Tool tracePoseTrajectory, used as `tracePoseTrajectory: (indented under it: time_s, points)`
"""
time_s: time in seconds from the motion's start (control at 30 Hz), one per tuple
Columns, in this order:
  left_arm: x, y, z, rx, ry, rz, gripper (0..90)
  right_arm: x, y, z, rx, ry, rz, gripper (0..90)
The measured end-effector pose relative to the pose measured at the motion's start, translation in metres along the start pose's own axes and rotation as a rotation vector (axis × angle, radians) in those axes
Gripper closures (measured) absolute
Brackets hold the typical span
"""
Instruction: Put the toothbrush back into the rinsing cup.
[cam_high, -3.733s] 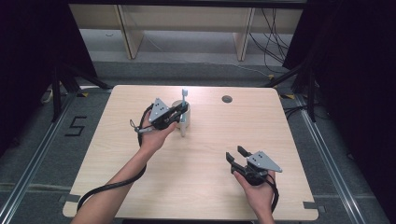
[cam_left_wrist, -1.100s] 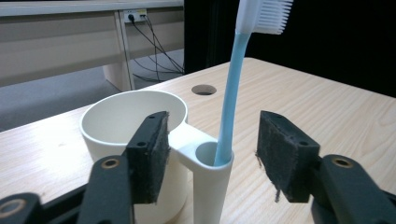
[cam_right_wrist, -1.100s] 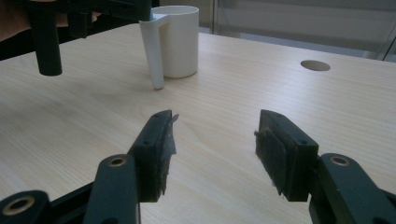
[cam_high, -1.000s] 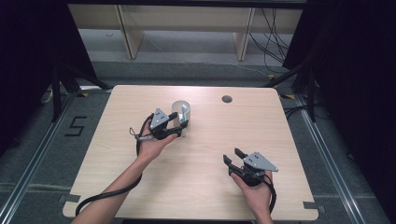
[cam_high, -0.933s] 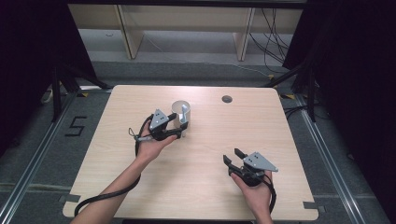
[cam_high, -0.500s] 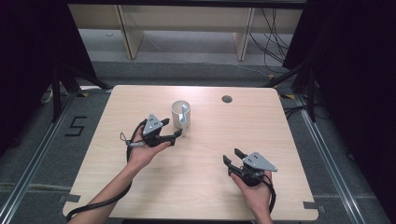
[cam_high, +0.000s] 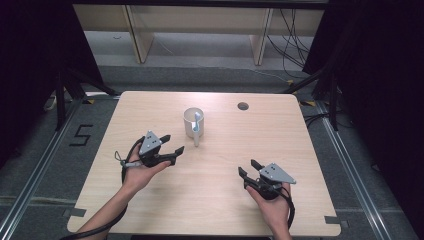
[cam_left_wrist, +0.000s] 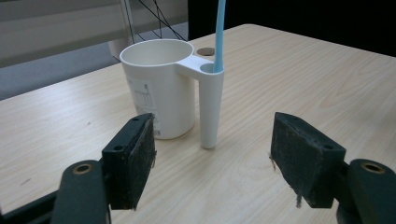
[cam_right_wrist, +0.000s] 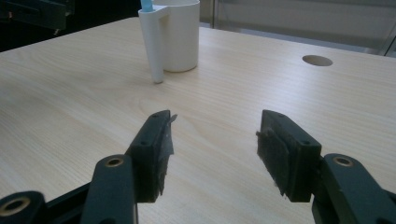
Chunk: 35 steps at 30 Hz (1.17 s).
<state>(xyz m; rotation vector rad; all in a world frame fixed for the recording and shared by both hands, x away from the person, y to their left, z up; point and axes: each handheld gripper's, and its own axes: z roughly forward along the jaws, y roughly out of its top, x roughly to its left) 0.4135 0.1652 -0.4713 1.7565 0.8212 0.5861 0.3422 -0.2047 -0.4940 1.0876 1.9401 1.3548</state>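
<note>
Left gripper (cam_high: 171, 145): held in the left hand (cam_high: 137, 172) over the table (cam_high: 280, 150); jaws wide apart and have just been opening, with nothing between them.
Left pads (cam_left_wrist: 140, 158): bare, both clear of the cup in the left gripper view.
Cup (cam_high: 192, 122): white, upright on the table, just ahead of the left gripper's jaws and a little to their right in the high view; apart from them, not touched.
Cup in left gripper view (cam_left_wrist: 161, 93): stands beyond the jaw gap, nearer the left jaw, rim up.
Holder (cam_left_wrist: 210, 100): a white tapered tube joined to the cup's rim, on the side facing the left gripper, its tip on the table.
Stick (cam_left_wrist: 218, 32): light blue, upright in the holder, its top cut off by the frame edge.
Right gripper (cam_high: 250, 167): in the right hand (cam_high: 272, 207), well apart from the cup, which lies ahead of it and to its left; jaws wide, nothing between them.
Right pads (cam_right_wrist: 273, 151): bare above the wood.
Cup from the right gripper (cam_right_wrist: 180, 35): far ahead, left of the jaw gap, holder toward the camera.
Hole (cam_high: 243, 106): round, in the table, beyond the right gripper and right of the cup.
</note>
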Motion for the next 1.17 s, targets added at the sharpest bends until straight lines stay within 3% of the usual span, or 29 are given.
tracePoseTrajectory:
  time_s: [0.03,0.17,0.23,0.47,0.73,0.8,0.87,0.93,0.97,1.07,1.17]
  points:
    - [0.001,-0.002,-0.003,-0.002,0.003,-0.003,30.5,-0.001,0.0,0.0,-0.007,-0.005,-0.018,45.1]
    - [0.001,-0.01,-0.014,-0.004,0.009,-0.006,30.5,0.0,-0.001,0.001,-0.01,-0.014,-0.014,45.1]
    - [0.002,-0.014,-0.019,-0.004,0.013,-0.011,30.5,0.001,-0.001,0.001,0.002,0.008,0.02,45.1]
    - [0.001,-0.031,-0.032,-0.015,0.018,-0.03,31.4,0.001,-0.002,0.002,0.011,0.005,0.021,44.8]
    - [0.007,-0.045,-0.042,-0.032,0.043,-0.051,32.1,-0.001,-0.003,0.002,0.004,-0.016,-0.005,44.5]
    - [0.01,-0.051,-0.046,-0.039,0.043,-0.069,32.2,-0.001,-0.004,0.003,0.006,0.002,0.015,44.4]
    - [0.01,-0.054,-0.047,-0.043,0.047,-0.077,32.5,0.0,-0.004,0.002,0.013,-0.007,0.034,44.4]
    - [0.011,-0.058,-0.048,-0.051,0.053,-0.083,32.6,0.0,-0.004,0.002,0.021,-0.007,0.036,44.2]
    - [0.013,-0.061,-0.049,-0.061,0.056,-0.092,32.7,-0.002,-0.004,0.003,0.015,-0.015,0.002,44.2]
    - [0.014,-0.065,-0.05,-0.092,0.065,-0.101,33.0,-0.003,-0.004,0.002,0.017,0.0,0.01,44.0]
    - [0.014,-0.066,-0.052,-0.087,0.075,-0.096,33.0,-0.004,-0.005,0.003,0.011,0.003,0.031,43.9]
